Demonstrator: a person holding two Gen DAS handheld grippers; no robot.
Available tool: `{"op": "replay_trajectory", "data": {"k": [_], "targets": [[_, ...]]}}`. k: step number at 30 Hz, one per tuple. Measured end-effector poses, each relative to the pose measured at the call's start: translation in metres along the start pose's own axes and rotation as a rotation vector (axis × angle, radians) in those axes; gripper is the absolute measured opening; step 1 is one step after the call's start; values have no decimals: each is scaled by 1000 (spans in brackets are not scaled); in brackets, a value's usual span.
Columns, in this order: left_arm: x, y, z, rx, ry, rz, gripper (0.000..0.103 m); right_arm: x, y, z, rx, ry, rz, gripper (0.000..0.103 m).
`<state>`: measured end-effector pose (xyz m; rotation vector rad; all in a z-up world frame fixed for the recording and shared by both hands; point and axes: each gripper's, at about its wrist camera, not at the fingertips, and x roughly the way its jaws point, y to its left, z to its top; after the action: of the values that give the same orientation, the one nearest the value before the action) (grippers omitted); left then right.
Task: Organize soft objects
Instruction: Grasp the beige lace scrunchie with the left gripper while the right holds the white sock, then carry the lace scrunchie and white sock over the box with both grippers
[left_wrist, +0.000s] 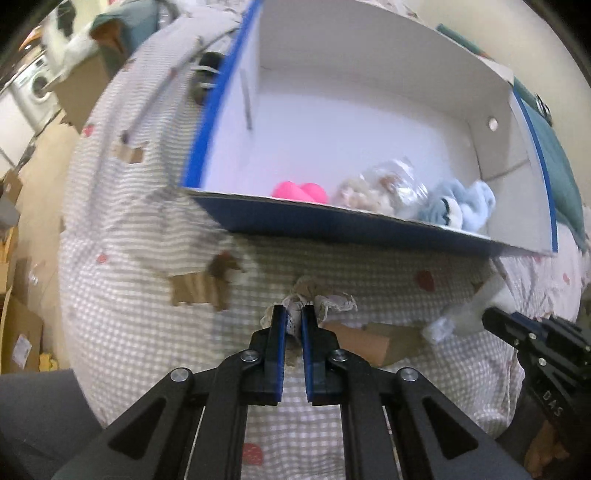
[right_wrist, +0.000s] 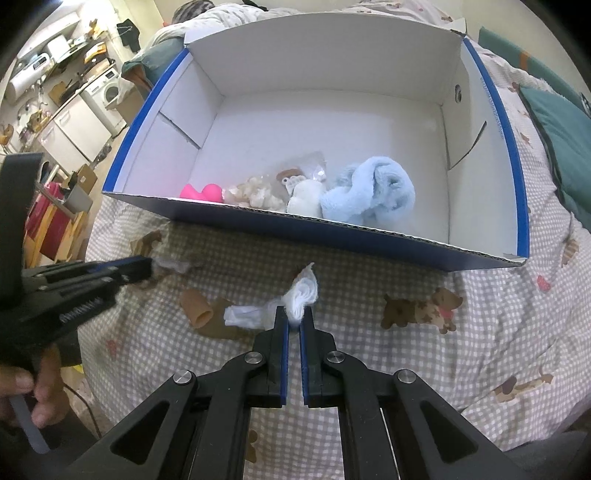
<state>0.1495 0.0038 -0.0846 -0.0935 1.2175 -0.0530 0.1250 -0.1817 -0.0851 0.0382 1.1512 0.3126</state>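
Checked bedspread, gingham with dog prints, covers the whole work surface. On it, far side, sits a big blue-and-white cardboard box, open top.

Inside the box, along its near wall: pale blue plush cloth at right, a clear bag of cream fluffy bits in the middle, a pink soft piece at left. Rest of the box floor bare.

Near side of the box, on the spread: right gripper clenched on a white gauzy cloth, a tail of it trailing left. Left gripper clamped on a small lacy-edged scrap, just off the box's near wall.

Step in hand, as I judge: both soft pieces grasped, not yet boxed. Next calls for lifting each clear over the near wall, then letting go above the bare floor beyond the items already in.
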Motion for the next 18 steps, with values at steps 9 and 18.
{"op": "replay_trajectory", "data": {"k": [9,18], "targets": [[-19,6,-16,17,-41,42,8,-2,2,-4,9,2,-15,7],[-55,17,-23,-39,-98,-2,7,-21,2,-6,28,-25,15,7]]}}
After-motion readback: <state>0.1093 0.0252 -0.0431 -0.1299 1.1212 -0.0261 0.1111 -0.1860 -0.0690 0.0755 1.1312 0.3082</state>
